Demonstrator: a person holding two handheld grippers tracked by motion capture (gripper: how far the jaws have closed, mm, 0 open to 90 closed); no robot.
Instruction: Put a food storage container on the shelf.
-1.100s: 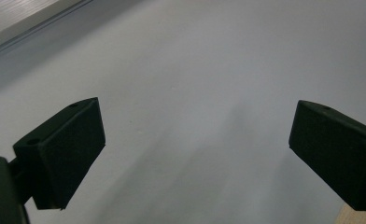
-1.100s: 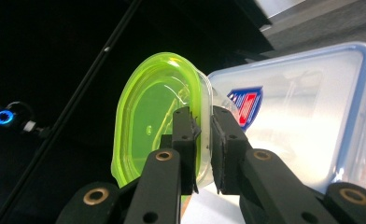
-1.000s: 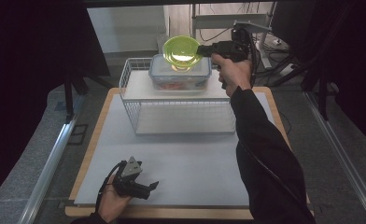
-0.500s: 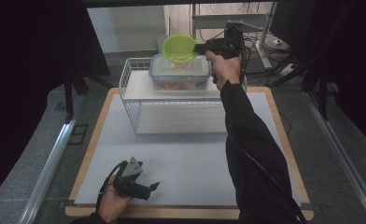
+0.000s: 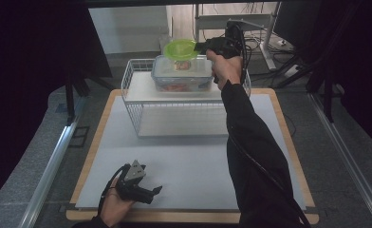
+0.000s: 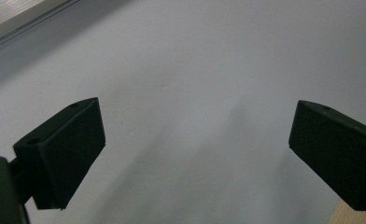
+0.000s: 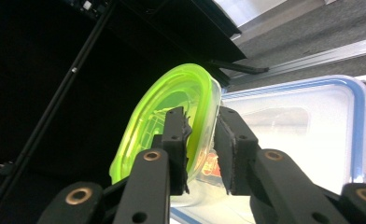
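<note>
- Since a second ago you have carried the green-lidded round container [image 5: 180, 50] a little toward the far right over the wire rack [image 5: 136, 102], and its lid, then facing the high camera almost flat, now shows tilted. Your left hand has not shifted on the white mat [image 5: 184, 161].
- The step in hand looks like setting this small container down on top of the clear blue-rimmed food box [image 5: 181, 74] that sits on the rack's upper shelf. In the high view it hangs just above the box's lid at the far side; whether it already touches I cannot tell.
- Right gripper [image 7: 200, 140]: its jaws stand narrow, one pad on the green lid's face and the other on the clear tub side, with the container's rim between them. They have just been opening a little. In the right gripper view slight gaps show beside the rim, so the hold seems to be loosening; whether the pads still press is not certain.
- Next move, as I judge it: level the container so its base meets the box lid squarely, then open fully and draw back toward the right without catching the rim. Released while tilted, it could roll off the far edge.
- Left gripper [image 5: 137, 183]: it rests near the mat's near-left edge, jaws spread wide, nothing between them.
</note>
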